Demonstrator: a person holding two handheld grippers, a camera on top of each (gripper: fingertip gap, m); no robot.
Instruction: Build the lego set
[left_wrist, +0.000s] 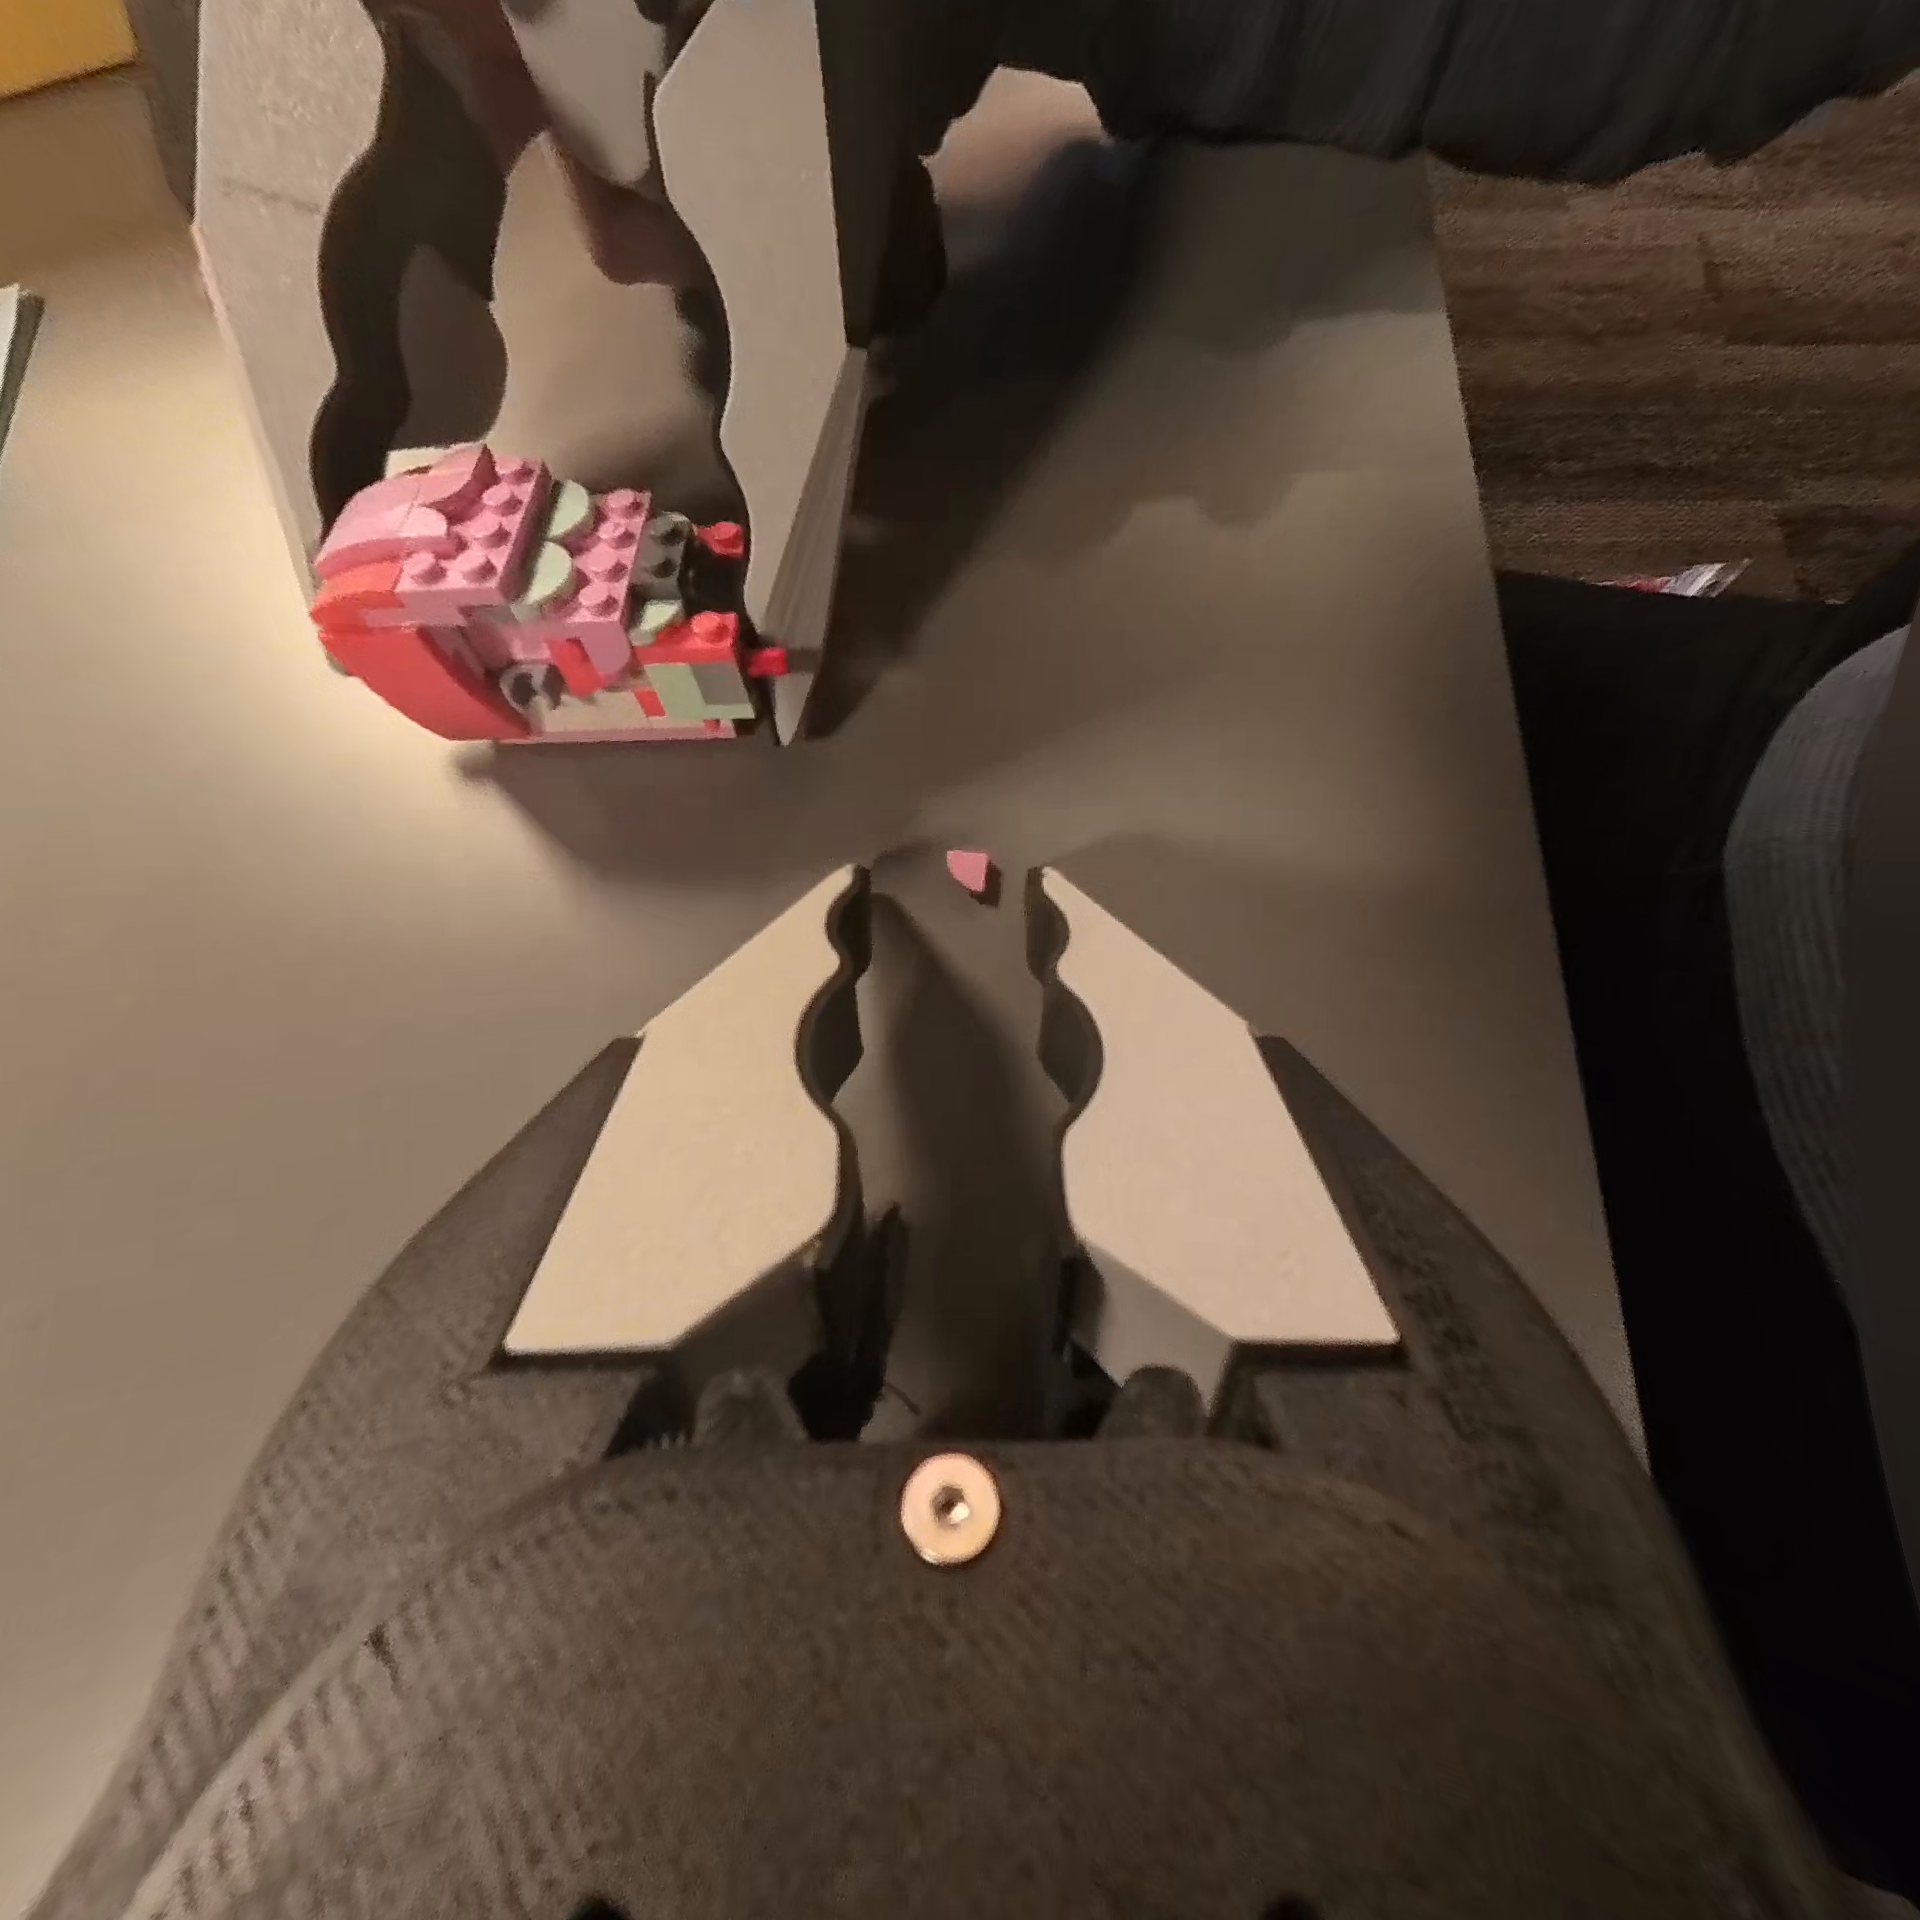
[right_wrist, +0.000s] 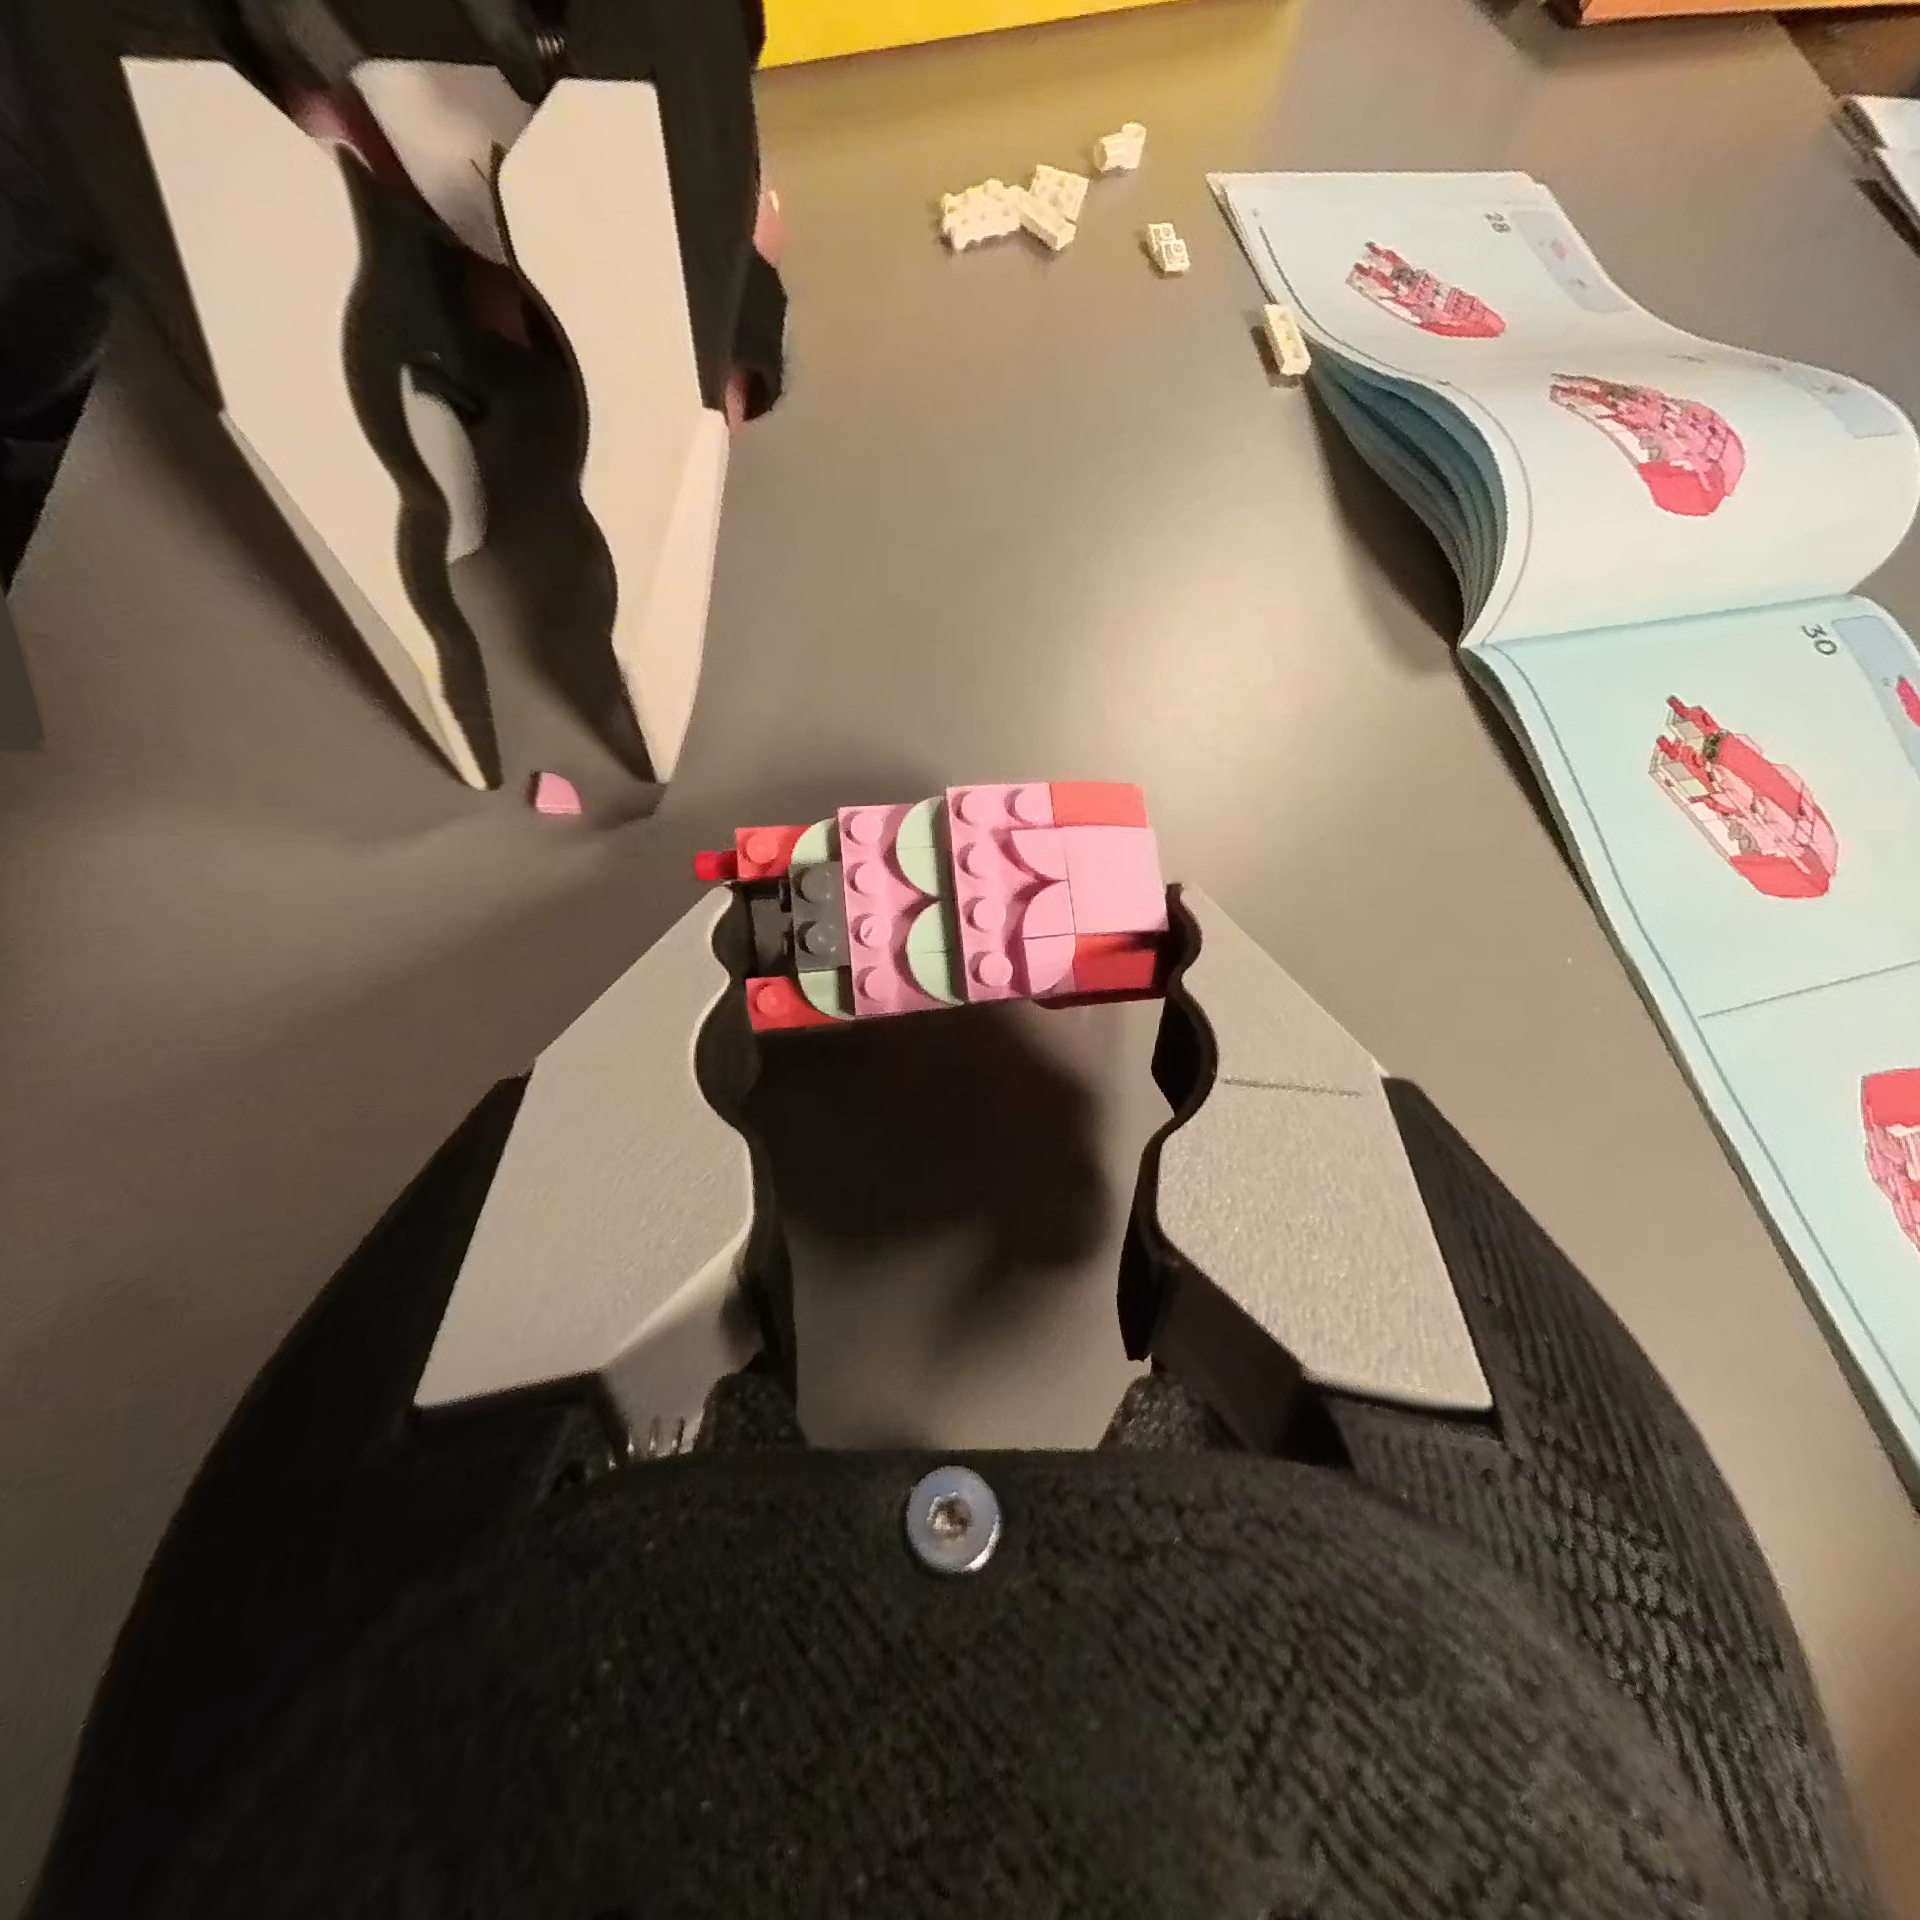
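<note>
Left gripper (left_wrist: 951, 883): jaws apart, tips low over the grey table (left_wrist: 260, 935); a small pink piece (left_wrist: 971, 873) lies between them, toward the 1 o'clock tip, untouched.
Right gripper (right_wrist: 951, 914): clamped endwise on the pink-and-red brick model (right_wrist: 951, 914), long axis 9 to 3.
Beyond: booklet (right_wrist: 1662, 582) at 2 o'clock, white bricks (right_wrist: 1023, 208) at 12.

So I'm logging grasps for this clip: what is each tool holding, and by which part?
The right tool grips the pink and red brick model by its two ends. The left tool holds nothing; a small pink piece lies untouched between its tips.
</note>
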